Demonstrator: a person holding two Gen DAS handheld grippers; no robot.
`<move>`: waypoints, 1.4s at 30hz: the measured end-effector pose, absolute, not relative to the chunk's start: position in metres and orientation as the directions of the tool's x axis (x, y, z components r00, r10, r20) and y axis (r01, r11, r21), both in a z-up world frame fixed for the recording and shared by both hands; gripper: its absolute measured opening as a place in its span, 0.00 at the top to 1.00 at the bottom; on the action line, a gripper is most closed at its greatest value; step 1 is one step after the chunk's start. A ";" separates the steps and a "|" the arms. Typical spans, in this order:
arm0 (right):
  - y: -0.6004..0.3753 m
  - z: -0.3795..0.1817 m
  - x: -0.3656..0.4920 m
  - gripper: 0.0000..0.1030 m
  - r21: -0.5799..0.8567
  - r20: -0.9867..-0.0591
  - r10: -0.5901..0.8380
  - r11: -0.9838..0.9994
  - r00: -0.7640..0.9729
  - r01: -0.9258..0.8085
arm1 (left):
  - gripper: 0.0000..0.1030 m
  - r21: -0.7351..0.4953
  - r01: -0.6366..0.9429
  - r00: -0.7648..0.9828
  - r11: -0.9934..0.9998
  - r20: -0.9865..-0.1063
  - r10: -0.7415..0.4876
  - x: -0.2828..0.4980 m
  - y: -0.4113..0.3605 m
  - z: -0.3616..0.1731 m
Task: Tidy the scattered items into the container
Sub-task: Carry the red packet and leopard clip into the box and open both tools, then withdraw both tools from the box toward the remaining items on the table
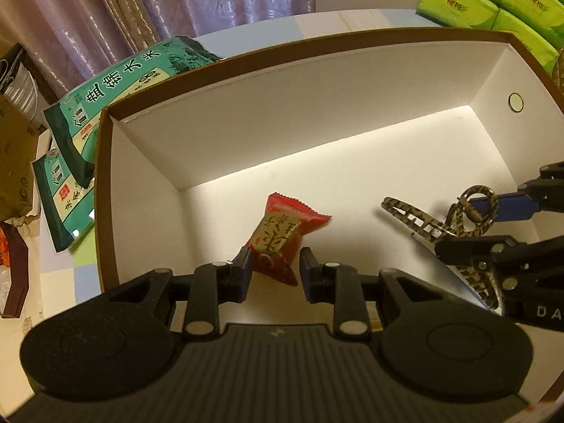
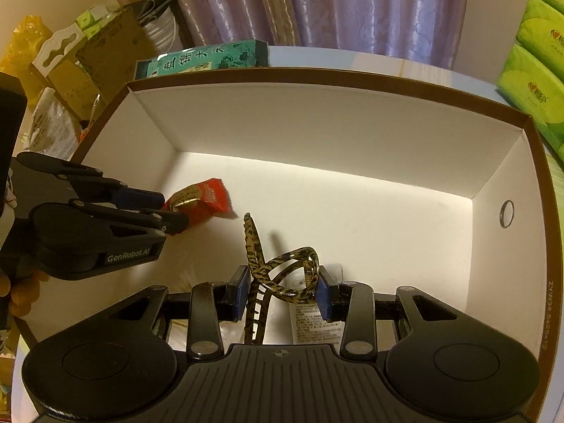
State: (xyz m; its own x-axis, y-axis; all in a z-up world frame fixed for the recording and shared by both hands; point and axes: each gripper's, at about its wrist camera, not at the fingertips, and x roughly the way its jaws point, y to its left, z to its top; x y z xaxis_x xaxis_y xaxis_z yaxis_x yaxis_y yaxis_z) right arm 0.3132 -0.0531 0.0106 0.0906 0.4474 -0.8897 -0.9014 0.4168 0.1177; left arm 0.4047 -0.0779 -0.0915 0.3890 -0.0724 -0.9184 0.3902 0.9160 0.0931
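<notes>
Each camera rides just behind its own tongs and looks steeply down along them into the open white box [image 1: 317, 116], close enough that the box fills most of both views. The left camera sits over the near left part, its left tongs [image 1: 275, 271] at the bottom of its view, and it catches the right tongs [image 1: 493, 222] coming in from its right edge. The right camera sits over the near right part behind the right tongs [image 2: 282, 290] and sees the left tongs [image 2: 169, 208] entering from its left. Both share the box floor, its far wall, the curtain [image 2: 352, 7] beyond and the green packs [image 1: 493, 0] at the far right
</notes>
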 end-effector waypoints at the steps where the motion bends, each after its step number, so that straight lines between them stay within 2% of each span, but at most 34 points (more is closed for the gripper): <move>1: -0.052 0.011 0.313 0.65 0.115 -0.890 0.446 0.415 0.092 -0.902 | 0.73 0.093 0.392 0.390 0.915 -0.918 -0.074 0.405 -0.078 -0.091; 7: -0.041 0.007 0.310 0.65 0.114 -0.902 0.426 0.394 0.072 -0.912 | 0.69 0.095 0.394 0.398 0.914 -0.914 -0.077 0.404 -0.079 -0.088; 12: -0.037 0.006 0.309 0.64 0.082 -0.906 0.413 0.382 0.091 -0.921 | 0.61 0.107 0.408 0.411 0.907 -0.908 -0.078 0.399 -0.081 -0.082; 14: -0.039 0.005 0.309 0.56 0.075 -0.908 0.408 0.378 0.094 -0.923 | 0.60 0.111 0.410 0.418 0.905 -0.905 -0.078 0.397 -0.081 -0.079; 16: -0.042 0.006 0.307 0.43 0.066 -0.907 0.408 0.375 0.100 -0.925 | 0.59 0.109 0.411 0.420 0.905 -0.904 -0.082 0.395 -0.080 -0.076; 19: -0.051 0.009 0.307 0.36 0.071 -0.904 0.416 0.372 0.097 -0.926 | 0.57 0.105 0.415 0.420 0.904 -0.903 -0.088 0.391 -0.080 -0.073; 22: -0.062 0.016 0.306 0.27 0.069 -0.895 0.431 0.380 0.110 -0.923 | 0.50 0.105 0.426 0.424 0.899 -0.900 -0.096 0.383 -0.082 -0.069; 24: -0.069 0.022 0.305 0.22 0.069 -0.886 0.448 0.377 0.117 -0.924 | 0.38 0.109 0.431 0.431 0.896 -0.897 -0.098 0.377 -0.084 -0.066; 26: -0.075 0.028 0.302 0.16 0.061 -0.878 0.462 0.368 0.125 -0.928 | 0.31 0.121 0.432 0.442 0.894 -0.892 -0.093 0.371 -0.085 -0.062; 28: -0.081 0.034 0.298 0.08 0.047 -0.870 0.473 0.361 0.140 -0.931 | 0.28 0.123 0.436 0.449 0.891 -0.888 -0.097 0.365 -0.086 -0.057; 36: -0.104 0.055 0.286 0.06 0.042 -0.847 0.504 0.381 0.169 -0.924 | 0.13 0.115 0.418 0.482 0.901 -0.869 -0.113 0.342 -0.086 -0.030; 42: -0.123 0.073 0.275 0.06 0.056 -0.825 0.534 0.405 0.186 -0.913 | 0.12 0.109 0.404 0.506 0.908 -0.854 -0.123 0.319 -0.082 -0.010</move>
State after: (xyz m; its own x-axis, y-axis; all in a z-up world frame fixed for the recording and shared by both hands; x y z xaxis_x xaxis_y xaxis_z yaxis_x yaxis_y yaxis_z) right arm 0.2746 -0.1234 0.0728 0.1862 0.5342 -0.8246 -0.9125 0.4051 0.0564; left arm 0.3188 -0.0818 -0.0098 0.5057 -0.1226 -0.8539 0.4037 0.9084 0.1087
